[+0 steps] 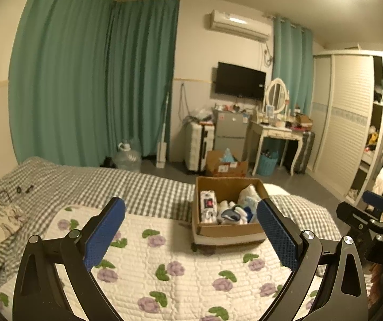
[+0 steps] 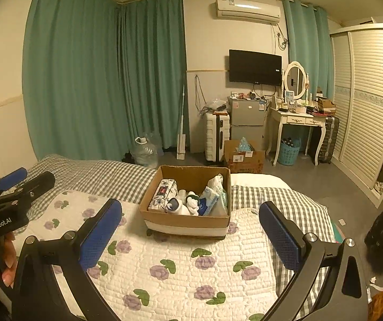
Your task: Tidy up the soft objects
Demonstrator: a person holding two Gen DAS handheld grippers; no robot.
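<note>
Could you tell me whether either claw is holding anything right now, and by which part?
Nothing is held: the left claw and right claw are both open above the quilt.

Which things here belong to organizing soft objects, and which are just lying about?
Job:
cardboard box
soft toys
tissue packs
left gripper, jaws open
right gripper, jaws open

Lying about:
water jug
suitcase
blue basket
mop

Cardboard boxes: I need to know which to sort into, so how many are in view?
2. One cardboard box sits on the bed's floral quilt, holding soft items. Another box stands on the floor beyond the bed. More may be hidden.
</note>
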